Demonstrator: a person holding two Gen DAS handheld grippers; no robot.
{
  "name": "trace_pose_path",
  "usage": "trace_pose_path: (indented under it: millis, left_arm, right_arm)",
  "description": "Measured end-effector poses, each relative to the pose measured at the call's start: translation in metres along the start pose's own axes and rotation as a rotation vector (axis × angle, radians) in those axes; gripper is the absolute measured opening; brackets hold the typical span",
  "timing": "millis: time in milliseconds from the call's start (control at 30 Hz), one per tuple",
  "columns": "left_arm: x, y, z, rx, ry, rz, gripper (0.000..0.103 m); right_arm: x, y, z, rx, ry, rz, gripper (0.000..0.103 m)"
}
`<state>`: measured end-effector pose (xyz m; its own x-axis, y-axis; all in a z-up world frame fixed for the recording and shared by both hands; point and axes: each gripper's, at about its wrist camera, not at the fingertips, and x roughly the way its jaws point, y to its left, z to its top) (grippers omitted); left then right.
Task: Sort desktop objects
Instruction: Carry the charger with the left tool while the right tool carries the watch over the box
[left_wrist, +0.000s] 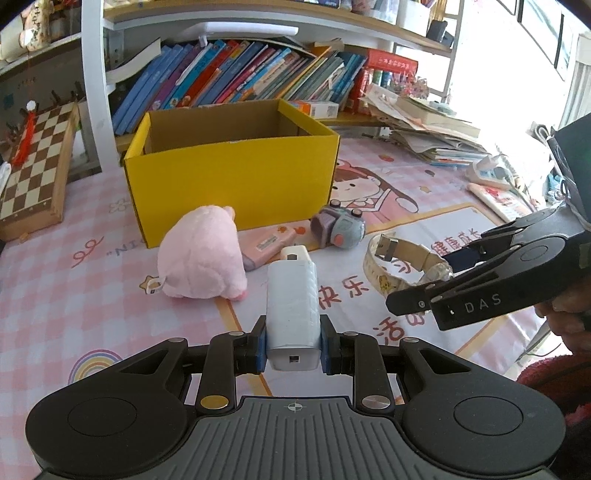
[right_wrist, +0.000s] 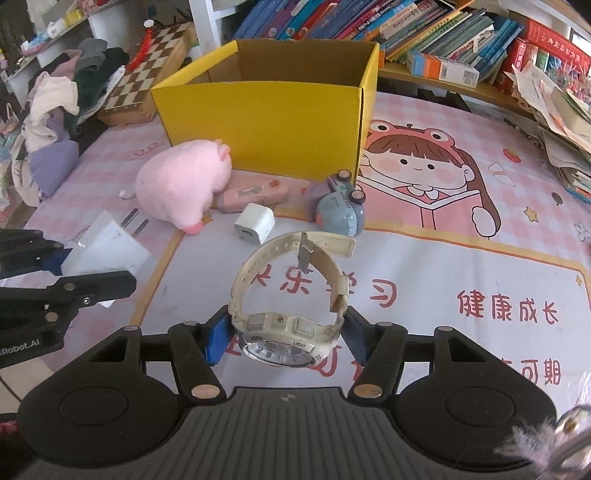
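My left gripper (left_wrist: 293, 345) is shut on a white plug adapter (left_wrist: 293, 314), held above the mat; it also shows in the right wrist view (right_wrist: 110, 247). My right gripper (right_wrist: 286, 334) is shut on a cream wristwatch (right_wrist: 288, 295), lifted off the mat; the watch also shows in the left wrist view (left_wrist: 402, 266). An open yellow box (left_wrist: 232, 177) stands behind. In front of it lie a pink plush pig (left_wrist: 201, 258), a pink case (left_wrist: 266, 245), a grey-blue toy car (left_wrist: 338, 225) and a small white charger cube (right_wrist: 255, 223).
A chessboard (left_wrist: 33, 166) lies at the left. Books fill the shelf (left_wrist: 240, 77) behind the box. A stack of papers and books (left_wrist: 432, 129) sits at the right. Clothes (right_wrist: 55, 110) are piled at the far left. A pink cartoon mat (right_wrist: 461, 258) covers the desk.
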<state>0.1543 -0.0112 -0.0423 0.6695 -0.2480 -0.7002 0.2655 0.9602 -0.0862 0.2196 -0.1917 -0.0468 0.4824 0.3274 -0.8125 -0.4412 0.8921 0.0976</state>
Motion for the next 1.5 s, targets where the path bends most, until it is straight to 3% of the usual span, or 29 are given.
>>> trace_pose_path:
  millis: [767,1500]
  left_arm:
    - [-0.023,-0.012,0.003,0.059,-0.046,-0.047,0.025]
    - [-0.022,0.007,0.064,0.085,-0.169,0.010,0.025]
  right_arm:
    - [-0.028,0.014,-0.009,-0.020,-0.042,0.002,0.060]
    - [-0.038,0.006,0.069,-0.158,-0.181,0.030,0.060]
